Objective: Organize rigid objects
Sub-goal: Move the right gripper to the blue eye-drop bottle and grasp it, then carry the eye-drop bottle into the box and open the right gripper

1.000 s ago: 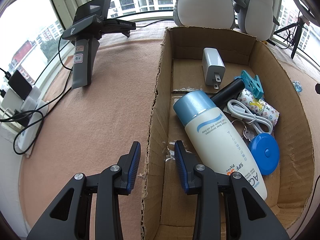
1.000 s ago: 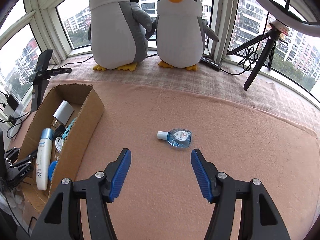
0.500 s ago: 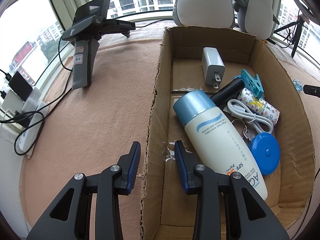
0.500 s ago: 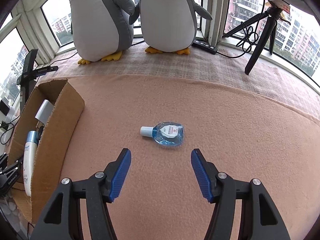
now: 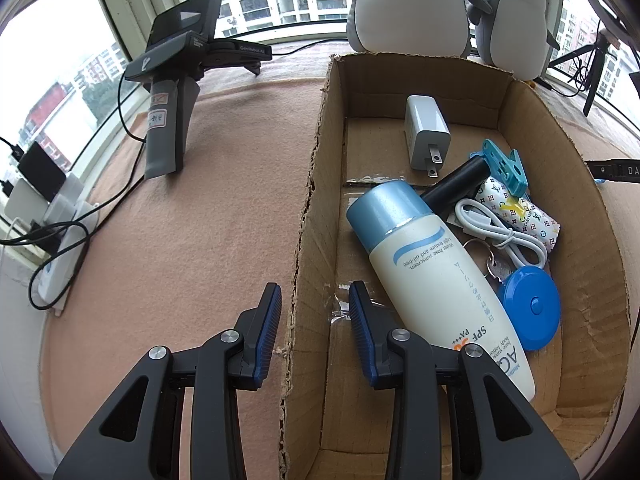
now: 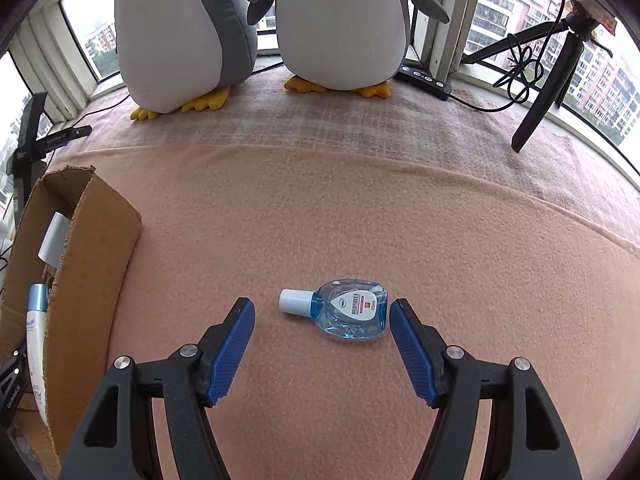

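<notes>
Right gripper [image 6: 322, 342] low over surface [image 6: 360, 216], fingers [image 6: 230, 346] wide apart, flanking small blue bottle [image 6: 346, 314]. Bottle lies flat mid-surface, white cap toward box [image 6: 94, 248], not touched by either finger. Left gripper [image 5: 314, 330] straddles box's near wall [image 5: 300, 264], fingers [image 5: 268, 330] apart, one outside, one inside; contact unclear. Inside box: sunscreen [image 5: 430, 276], charger [image 5: 426, 136], cable [image 5: 500, 230], blue tape measure [image 5: 530, 306].

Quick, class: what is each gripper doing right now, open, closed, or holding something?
Left gripper: open, straddling the cardboard box wall, not clamped.
Right gripper: open, holding nothing, the small blue bottle between its fingers.
</notes>
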`<act>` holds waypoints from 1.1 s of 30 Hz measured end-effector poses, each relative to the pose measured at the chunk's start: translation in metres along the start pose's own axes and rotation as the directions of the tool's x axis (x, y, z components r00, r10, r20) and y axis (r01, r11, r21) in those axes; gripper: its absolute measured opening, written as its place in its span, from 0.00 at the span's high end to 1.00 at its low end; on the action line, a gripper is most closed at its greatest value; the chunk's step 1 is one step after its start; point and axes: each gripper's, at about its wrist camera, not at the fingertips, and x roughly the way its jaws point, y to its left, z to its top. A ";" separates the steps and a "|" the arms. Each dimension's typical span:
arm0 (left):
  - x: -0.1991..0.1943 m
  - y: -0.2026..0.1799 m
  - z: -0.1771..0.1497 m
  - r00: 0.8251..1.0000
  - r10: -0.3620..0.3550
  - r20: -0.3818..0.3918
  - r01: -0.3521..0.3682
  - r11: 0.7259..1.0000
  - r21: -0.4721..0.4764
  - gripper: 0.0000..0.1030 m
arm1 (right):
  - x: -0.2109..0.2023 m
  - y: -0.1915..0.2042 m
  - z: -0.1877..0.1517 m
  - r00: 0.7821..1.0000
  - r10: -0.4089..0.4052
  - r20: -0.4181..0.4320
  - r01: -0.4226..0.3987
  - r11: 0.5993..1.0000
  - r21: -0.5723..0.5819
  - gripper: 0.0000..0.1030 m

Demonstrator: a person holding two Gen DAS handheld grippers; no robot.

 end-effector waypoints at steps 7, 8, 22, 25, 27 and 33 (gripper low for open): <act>0.000 0.001 0.000 1.000 -0.005 0.001 0.005 1.000 0.002 0.67 | 0.009 0.001 0.002 0.999 -0.014 -0.031 0.013 1.000 -0.006 0.36; 0.000 0.001 0.000 1.000 -0.006 0.001 0.006 1.000 0.001 0.67 | 0.009 0.001 0.002 0.999 -0.016 -0.030 0.015 1.000 -0.008 0.37; 0.000 0.001 0.000 1.000 -0.012 0.001 0.012 1.000 0.011 0.67 | 0.008 -0.004 0.004 0.999 -0.015 -0.029 0.015 1.000 0.005 0.49; 0.000 0.001 0.000 1.000 -0.014 0.001 0.014 1.000 0.013 0.67 | 0.007 -0.003 0.002 1.000 -0.012 -0.027 0.012 1.000 0.001 0.49; 0.000 0.001 0.000 1.000 -0.014 0.001 0.014 1.000 0.014 0.67 | 0.006 -0.002 0.001 1.000 -0.004 -0.026 0.004 1.000 0.003 0.49; -0.001 0.001 -0.001 1.000 -0.015 0.002 0.015 1.000 0.015 0.67 | -0.006 0.003 -0.006 1.000 0.019 -0.011 -0.019 1.000 0.005 0.49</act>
